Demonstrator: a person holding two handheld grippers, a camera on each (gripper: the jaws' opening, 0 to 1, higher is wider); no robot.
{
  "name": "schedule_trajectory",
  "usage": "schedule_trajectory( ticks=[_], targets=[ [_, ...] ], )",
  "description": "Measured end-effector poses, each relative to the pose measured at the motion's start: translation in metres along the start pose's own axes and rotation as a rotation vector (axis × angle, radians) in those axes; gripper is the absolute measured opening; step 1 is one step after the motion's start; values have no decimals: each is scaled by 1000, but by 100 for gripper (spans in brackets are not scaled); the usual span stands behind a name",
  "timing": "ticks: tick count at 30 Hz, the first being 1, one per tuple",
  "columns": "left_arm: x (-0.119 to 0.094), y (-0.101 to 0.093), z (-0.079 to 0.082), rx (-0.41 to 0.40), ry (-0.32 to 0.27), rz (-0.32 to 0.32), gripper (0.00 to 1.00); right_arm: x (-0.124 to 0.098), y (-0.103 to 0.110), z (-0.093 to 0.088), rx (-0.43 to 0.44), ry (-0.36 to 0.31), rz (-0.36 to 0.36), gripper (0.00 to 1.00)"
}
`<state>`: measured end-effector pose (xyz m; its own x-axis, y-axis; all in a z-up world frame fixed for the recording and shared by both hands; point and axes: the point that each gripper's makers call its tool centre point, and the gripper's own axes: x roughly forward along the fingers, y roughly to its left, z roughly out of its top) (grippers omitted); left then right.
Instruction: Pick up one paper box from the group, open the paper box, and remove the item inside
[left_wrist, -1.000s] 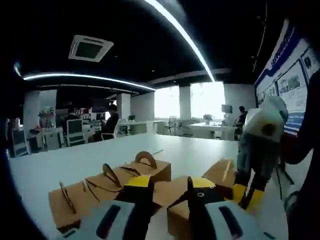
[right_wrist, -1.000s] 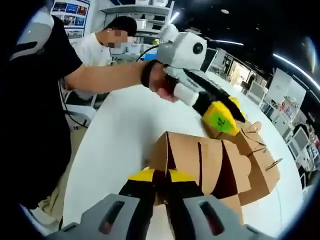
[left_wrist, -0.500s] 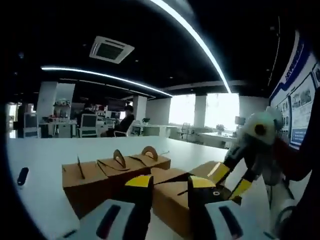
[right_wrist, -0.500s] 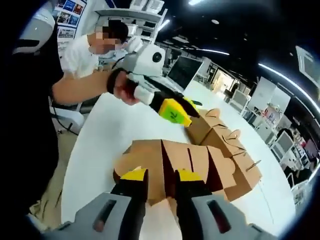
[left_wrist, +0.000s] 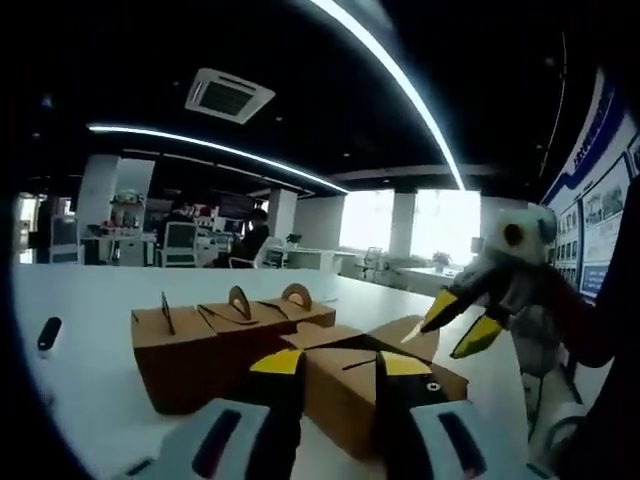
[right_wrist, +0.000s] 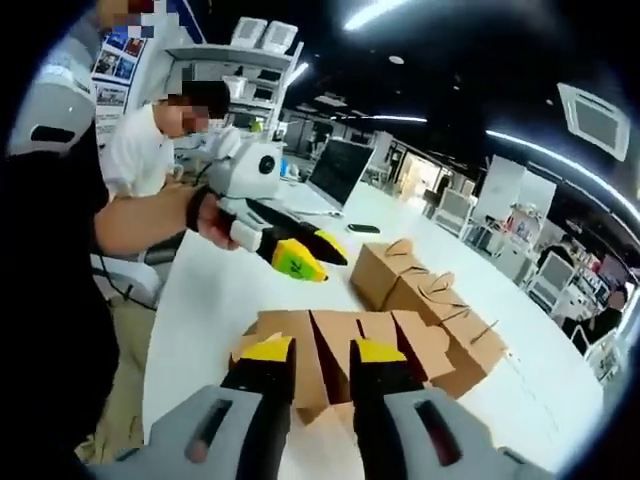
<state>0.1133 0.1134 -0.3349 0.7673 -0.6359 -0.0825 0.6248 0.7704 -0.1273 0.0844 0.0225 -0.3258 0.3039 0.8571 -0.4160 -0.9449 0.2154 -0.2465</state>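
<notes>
The opened paper box (right_wrist: 335, 350) lies on the tabletop (right_wrist: 215, 300), flaps spread, at 12 o'clock of the right hand-held gripper (right_wrist: 318, 352), whose jaws stand narrowly apart and empty. The left hand-held gripper (right_wrist: 300, 260) hovers at 11 o'clock, jaws slightly parted. Thin cardboard likely crushes easily; grip flap edges.

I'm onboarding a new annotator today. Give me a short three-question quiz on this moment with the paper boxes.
1. True or false: the right gripper holds the opened paper box.
2. Which stands nearer the left gripper: (A) the opened paper box or (B) the row of closed paper boxes?
3. Fill in: the boxes rest on a white ____.

Key: 1. False, its jaws are apart, nothing between them. 2. A. 3. Table.
</notes>
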Motion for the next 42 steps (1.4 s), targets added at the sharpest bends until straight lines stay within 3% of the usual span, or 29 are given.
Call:
schedule_trajectory(
  ticks=[9,11,15,18,20,23,26,30,32,35,37,39,42],
  targets=[
    [-7,1,-7,6,4,19,30,-9,-12,26,27,-90,-53,22],
    [-6,1,-11,0,8,27,30,-11,-24,20,-22,-44,-119,22],
    [-4,-5,-15,-14,13,39,30,-8,-42,0,-215,138,-191,22],
    [0,-19,-16,-2,17,17,31,1,-40,-11,-397,277,-171,22],
    [2,-27,-19,61,51,9,32,10,-27,-9,-484,298,-112,22],
    [5,-28,-10,188,34,45,33,17,-16,-13,-522,361,-55,22],
    [10,-33,-5,180,35,32,33,23,-21,-13,-608,418,-80,22],
    [19,-38,-26,186,147,4,35,35,-18,-18,-643,458,-48,22],
    [20,-43,-24,219,115,-5,36,36,-16,-23,-618,496,-34,22],
    [16,-48,-20,200,97,-15,36,38,-8,-18,-647,493,-2,22],
    [17,-45,-24,194,122,-7,37,41,-3,-18,-663,496,23,22],
    [18,-39,-28,193,139,15,38,45,2,-25,-710,543,66,22],
    [19,-34,-30,161,133,35,39,49,-4,-31,-743,570,69,21]
  ],
)
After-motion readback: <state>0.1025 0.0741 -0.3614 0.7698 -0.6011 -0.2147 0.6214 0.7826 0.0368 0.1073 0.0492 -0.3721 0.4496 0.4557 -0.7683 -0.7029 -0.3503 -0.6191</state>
